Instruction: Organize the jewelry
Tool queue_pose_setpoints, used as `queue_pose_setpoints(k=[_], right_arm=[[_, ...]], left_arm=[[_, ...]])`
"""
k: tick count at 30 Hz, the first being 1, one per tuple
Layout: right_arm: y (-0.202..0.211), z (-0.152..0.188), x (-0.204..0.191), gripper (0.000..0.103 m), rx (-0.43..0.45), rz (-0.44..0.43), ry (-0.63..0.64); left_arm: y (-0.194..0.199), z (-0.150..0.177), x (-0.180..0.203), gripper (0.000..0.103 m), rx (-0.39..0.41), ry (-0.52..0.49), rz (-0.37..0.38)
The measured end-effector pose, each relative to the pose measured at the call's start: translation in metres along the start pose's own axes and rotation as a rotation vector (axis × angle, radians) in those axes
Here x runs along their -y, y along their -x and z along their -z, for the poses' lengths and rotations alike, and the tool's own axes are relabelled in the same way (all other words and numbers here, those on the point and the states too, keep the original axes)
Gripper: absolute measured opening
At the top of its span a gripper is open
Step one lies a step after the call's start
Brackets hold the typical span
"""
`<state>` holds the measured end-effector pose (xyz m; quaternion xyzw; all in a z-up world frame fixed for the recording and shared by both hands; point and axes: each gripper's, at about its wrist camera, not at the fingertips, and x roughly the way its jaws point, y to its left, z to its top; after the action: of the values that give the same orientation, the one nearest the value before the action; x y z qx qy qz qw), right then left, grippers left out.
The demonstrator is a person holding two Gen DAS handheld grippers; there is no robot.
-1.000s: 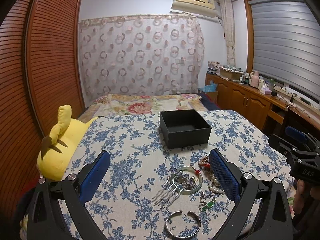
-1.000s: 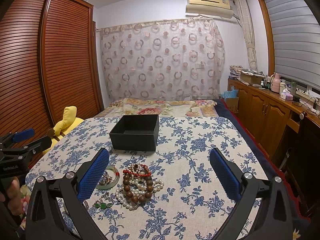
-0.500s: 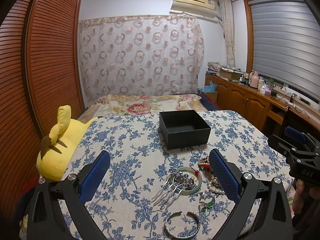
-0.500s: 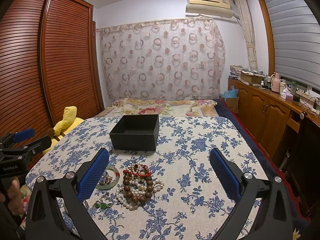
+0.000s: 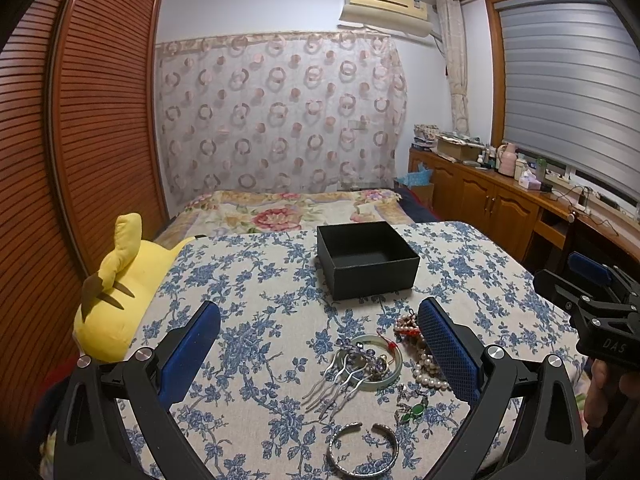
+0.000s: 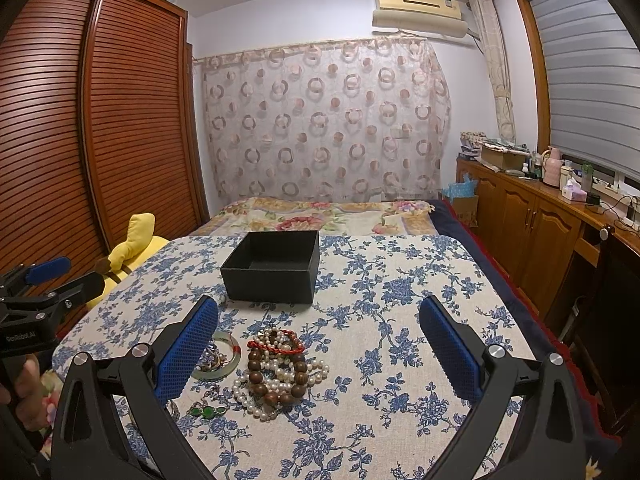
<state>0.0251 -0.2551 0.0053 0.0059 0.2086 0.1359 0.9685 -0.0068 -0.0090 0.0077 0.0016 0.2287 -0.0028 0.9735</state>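
Observation:
An open black box stands on the blue-flowered cloth; it also shows in the right wrist view. In front of it lies a jewelry pile: a pale green bangle, a silver hair comb, a silver cuff, a green brooch, a pearl strand, brown wooden beads and a red bracelet. My left gripper is open and empty above the pile. My right gripper is open and empty, just right of the pile.
A yellow plush toy lies at the table's left edge. A bed is behind the table. Wooden cabinets with clutter line the right wall. A slatted wardrobe stands on the left.

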Motion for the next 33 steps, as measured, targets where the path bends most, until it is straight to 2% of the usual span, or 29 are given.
queue_pose_setpoints(k=[22, 33], right_arm=[[-0.001, 0.002, 0.0, 0.101, -0.001, -0.002, -0.001], [-0.004, 0.012, -0.006, 0.101, -0.052, -0.056, 0.023]], left_arm=[[-0.001, 0.0, 0.002, 0.096, -0.003, -0.002, 0.001], [-0.012, 0.02, -0.008, 0.096, -0.087, -0.013, 0.013]])
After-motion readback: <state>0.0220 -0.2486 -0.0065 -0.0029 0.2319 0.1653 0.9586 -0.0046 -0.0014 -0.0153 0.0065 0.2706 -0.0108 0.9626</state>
